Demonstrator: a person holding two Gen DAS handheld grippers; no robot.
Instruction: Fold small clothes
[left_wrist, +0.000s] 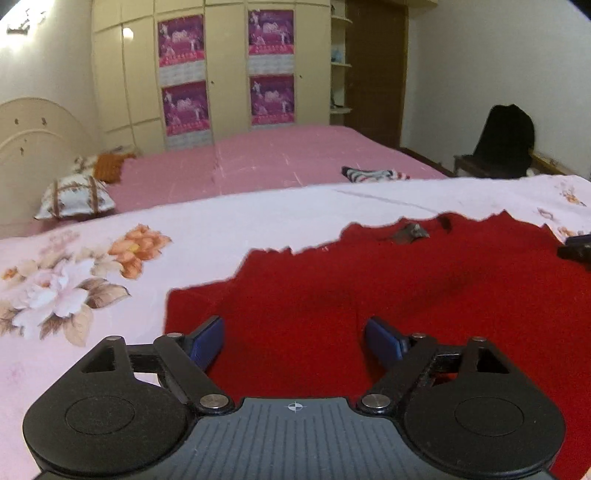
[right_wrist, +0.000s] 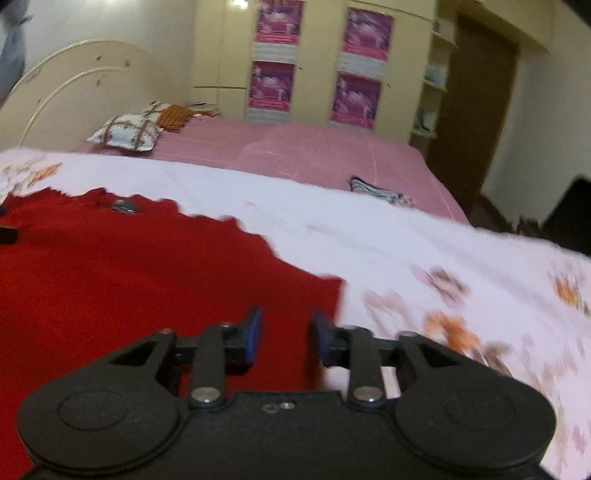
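Observation:
A red garment (left_wrist: 388, 291) lies spread flat on a white floral sheet (left_wrist: 110, 266), with a grey label (left_wrist: 410, 233) near its far edge. My left gripper (left_wrist: 294, 334) is open, its blue pads wide apart low over the garment's near left part. In the right wrist view the garment (right_wrist: 129, 266) fills the left side and the sheet (right_wrist: 406, 258) the right. My right gripper (right_wrist: 287, 332) is partly open over the garment's near right corner, nothing between its pads. The right gripper's tip shows at the left wrist view's right edge (left_wrist: 576, 248).
Beyond the sheet lies a pink bed (left_wrist: 277, 162) with a striped cloth (left_wrist: 373, 174), pillows (left_wrist: 74, 197) and a headboard (left_wrist: 33, 147). A wardrobe with posters (left_wrist: 229, 70) stands behind. A chair with dark clothing (left_wrist: 506, 140) stands at the right.

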